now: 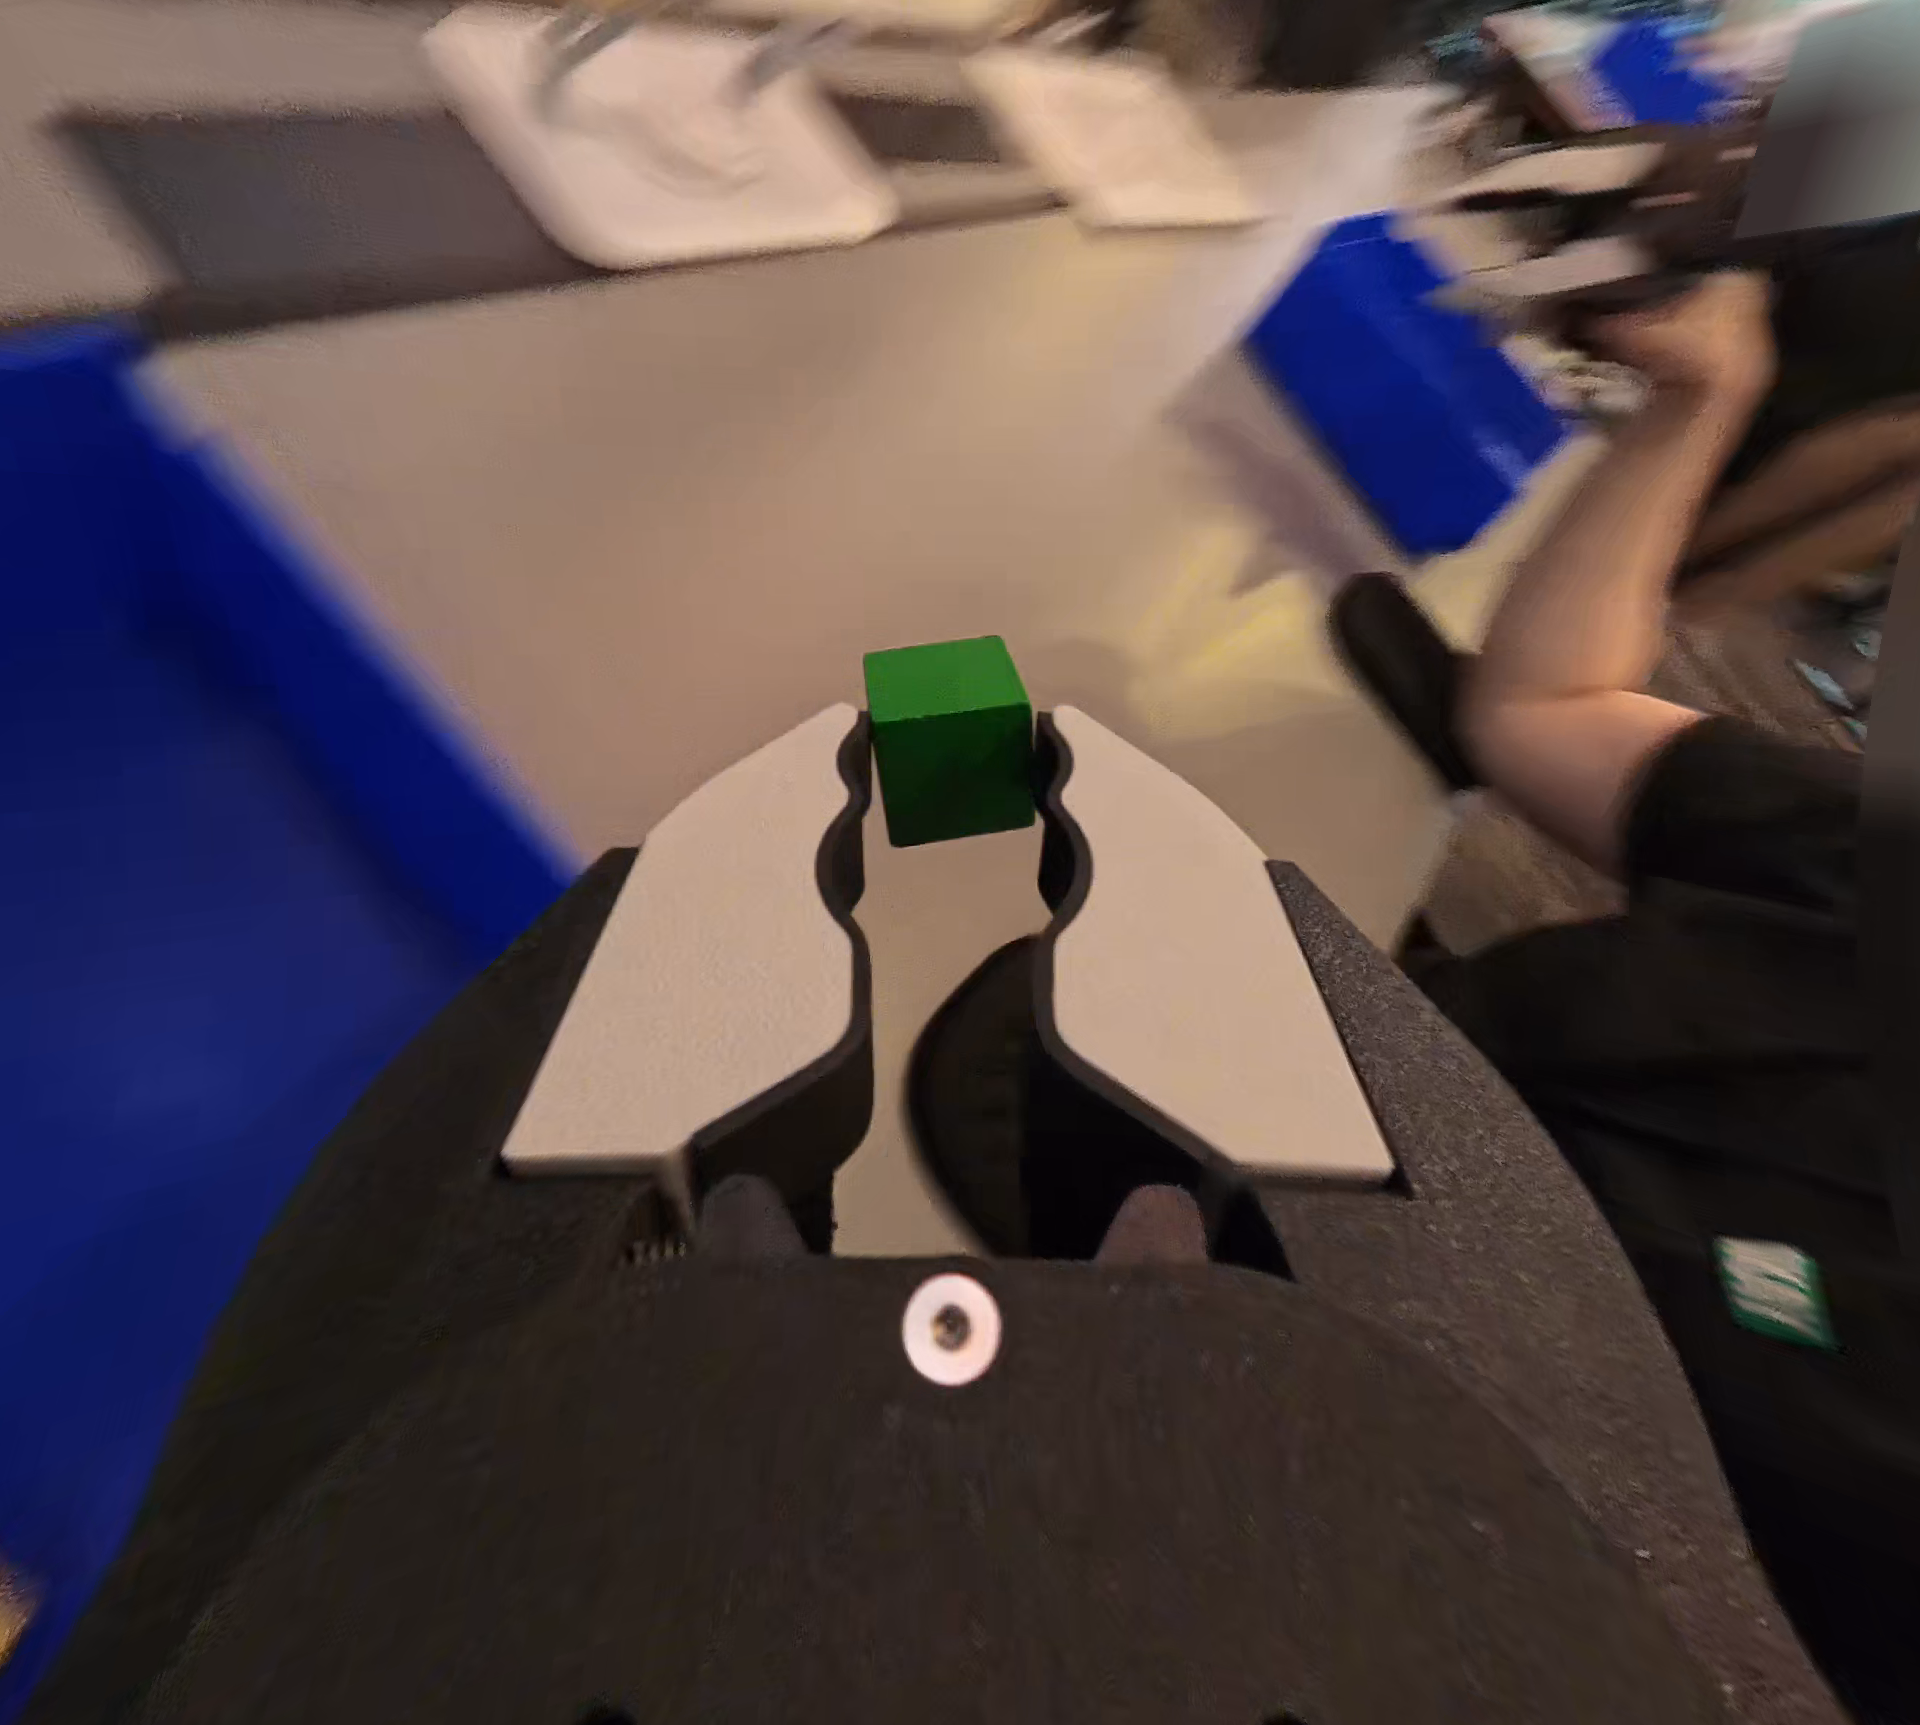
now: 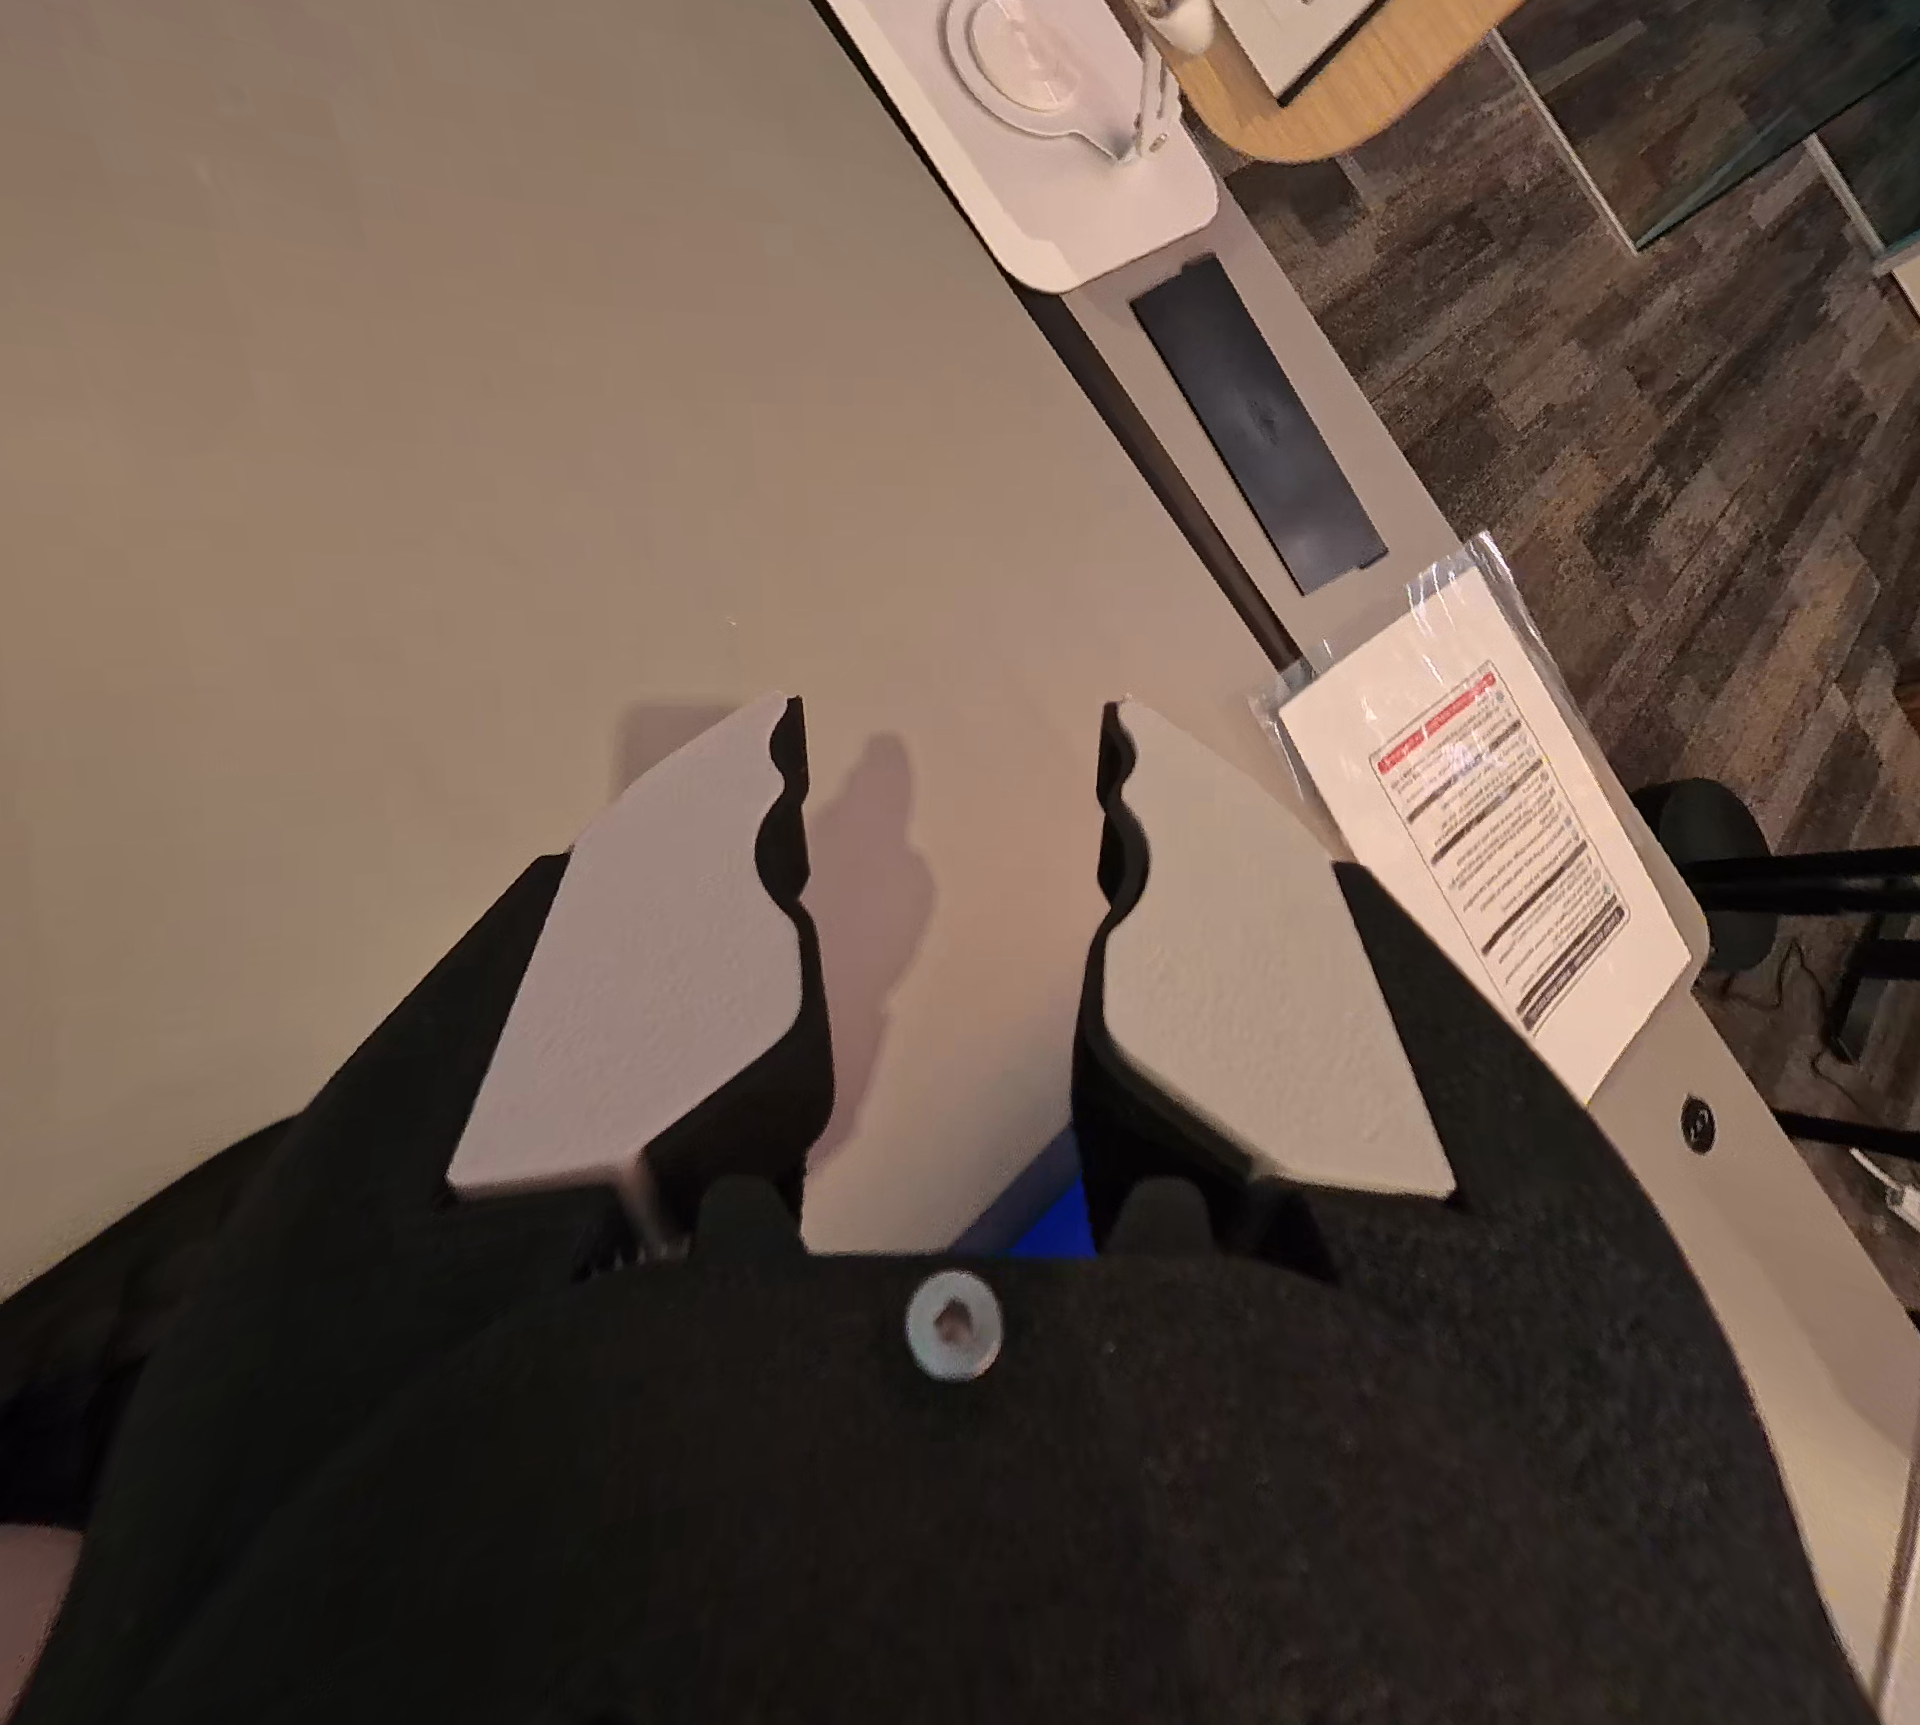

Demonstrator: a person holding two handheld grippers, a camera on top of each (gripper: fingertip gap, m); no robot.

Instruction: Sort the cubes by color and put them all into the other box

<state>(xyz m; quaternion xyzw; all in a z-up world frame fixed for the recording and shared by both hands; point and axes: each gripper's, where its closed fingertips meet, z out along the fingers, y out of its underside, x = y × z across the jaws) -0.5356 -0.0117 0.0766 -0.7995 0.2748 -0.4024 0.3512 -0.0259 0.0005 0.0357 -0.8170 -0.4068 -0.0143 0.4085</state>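
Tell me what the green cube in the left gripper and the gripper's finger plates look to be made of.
Green cube: probably painted wood or hard plastic; solid, sharp edges, even satin green with a soft sheen. The look leaves it open which.
Left gripper finger plates: likely matte grey plastic, perhaps printed, given a faint grainy texture; the wavy inner pads look like black rubber or plastic.

Left wrist view: camera sitting behind the left gripper (image 1: pixel 951 719), looking forward along its two fingers at a low, shallow angle across the beige table (image 1: pixel 665 470); a blue box (image 1: pixel 156 740) lying close at left, a second blue box (image 1: pixel 1423 387) farther off at right. The background is smearing, so distant items are possibly misjudged.

Right wrist view: camera riding behind the right gripper (image 2: pixel 951 719), facing steeply downward at the table (image 2: pixel 416 325) from near above, taking in its far edge and the carpet (image 2: pixel 1610 428).

Shared: both views are showing the tabletop and a white mounting plate (image 1: pixel 665 137) (image 2: pixel 997 65) on its edge.
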